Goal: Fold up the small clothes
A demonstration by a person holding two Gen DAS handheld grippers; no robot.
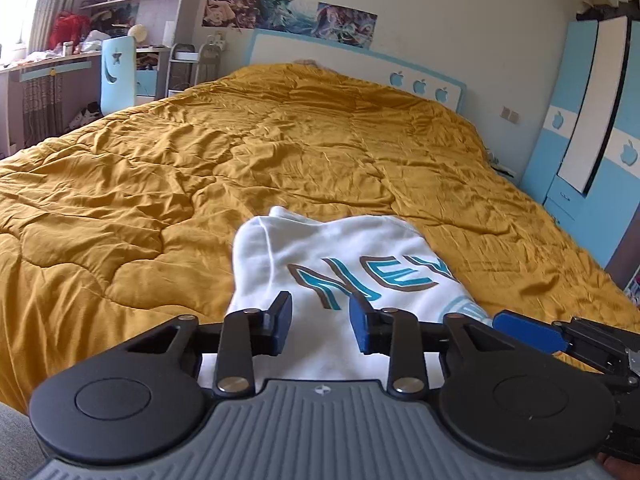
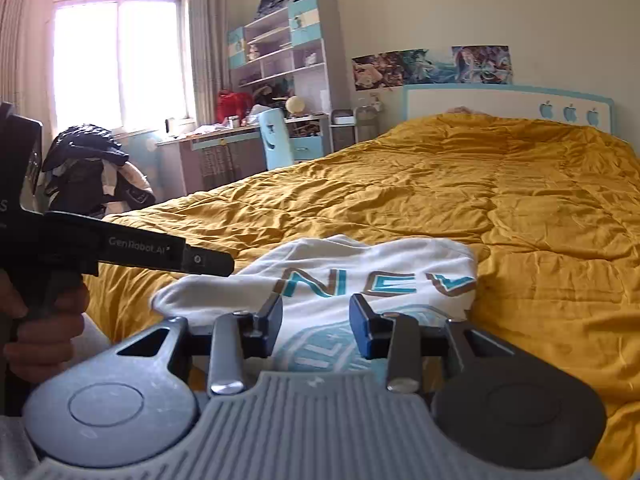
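We see the white shirt (image 1: 340, 272), partly folded, lying on the yellow quilt (image 1: 200, 160) near the bed's foot. Left gripper (image 1: 319, 322) and right gripper (image 2: 316, 328) hover over its near edge, jaws partway apart, gripping nothing. Risk: pads catching quilt with the shirt, or one layer only, undoing the fold. No containers nearby; contents of the distant shelves (image 2: 280, 56) unclear.
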